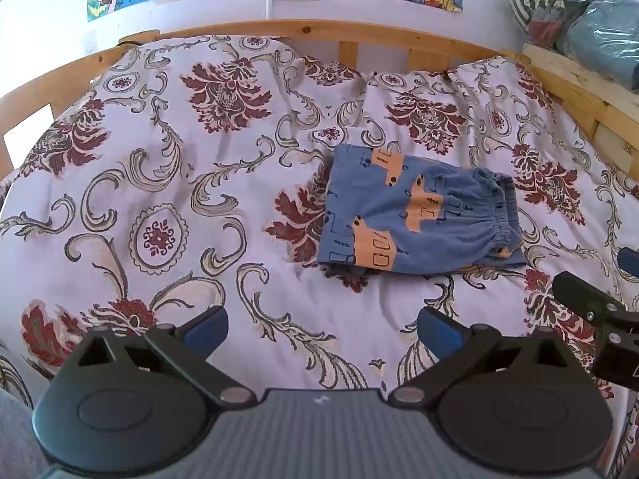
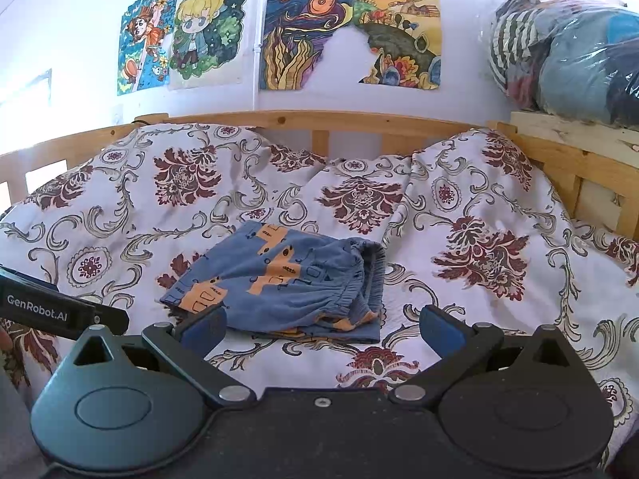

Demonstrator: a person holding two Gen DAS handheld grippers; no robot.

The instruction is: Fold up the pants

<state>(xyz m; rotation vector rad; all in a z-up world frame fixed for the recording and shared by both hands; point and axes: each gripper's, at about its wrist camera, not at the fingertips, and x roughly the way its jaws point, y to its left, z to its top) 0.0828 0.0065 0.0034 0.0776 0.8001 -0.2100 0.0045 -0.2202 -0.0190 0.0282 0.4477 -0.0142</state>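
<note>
Both claws spread wide and empty, left claw (image 1: 321,329), right claw (image 2: 321,329), folded pants (image 2: 287,283) mid-bedspread (image 2: 499,215), open cover all round.

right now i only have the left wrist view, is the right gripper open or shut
Observer: Open. The right wrist view shows the right gripper with its jaws spread wide, holding nothing.
Operator: is it touching the pants
Observer: I cannot tell contact. In that view its left fingertip overlaps the near edge of the folded pants.
Operator: which way does the waistband face from there
Observer: The gathered waistband sits at the right end of the pants, with its opening turned right.
Operator: can you see my gripper from that side
Observer: Yes. The body of the left gripper pokes in at the left edge, with a GenRobot.AI label on it.
</note>
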